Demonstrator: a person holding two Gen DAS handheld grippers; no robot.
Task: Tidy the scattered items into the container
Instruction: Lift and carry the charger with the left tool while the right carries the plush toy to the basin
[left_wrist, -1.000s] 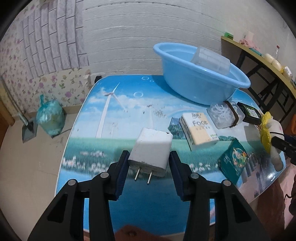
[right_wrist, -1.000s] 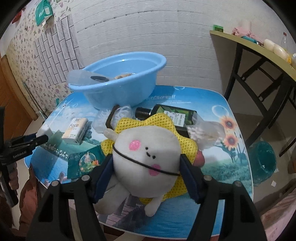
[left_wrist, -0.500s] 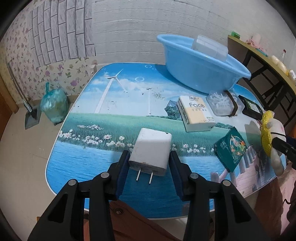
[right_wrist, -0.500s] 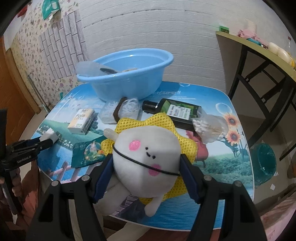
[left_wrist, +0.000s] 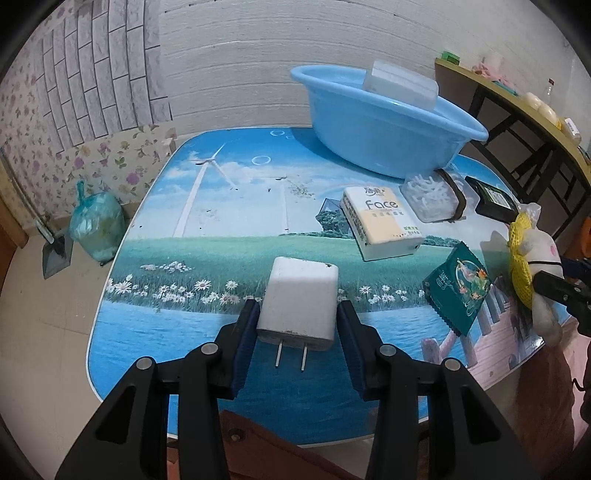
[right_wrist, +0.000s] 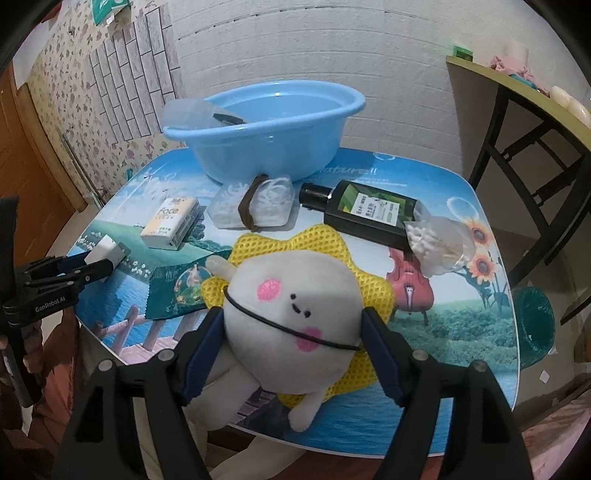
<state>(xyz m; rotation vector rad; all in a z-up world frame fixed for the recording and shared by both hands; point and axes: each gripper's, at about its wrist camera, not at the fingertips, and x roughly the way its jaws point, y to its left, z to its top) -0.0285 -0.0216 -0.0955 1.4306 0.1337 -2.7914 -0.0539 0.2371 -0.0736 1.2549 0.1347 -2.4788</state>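
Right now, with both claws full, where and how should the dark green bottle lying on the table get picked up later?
Grip the flat dark green bottle across its labelled body, coming from above, one finger on each long edge. It lies on its side; the clear bag of cotton swabs covers its base, so stay nearer the black cap.

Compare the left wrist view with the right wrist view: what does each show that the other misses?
Only the left wrist view: the charger's prongs, a tied green bag and a dustpan on the floor.

Only the right wrist view: the plush toy's face, the bag of cotton swabs and the sunflowers printed on the table.

Both: the blue basin, the tissue pack, the green sachet, the dark bottle, the left gripper shut on the white charger, and the right gripper, jaws just opening, still on the plush toy.
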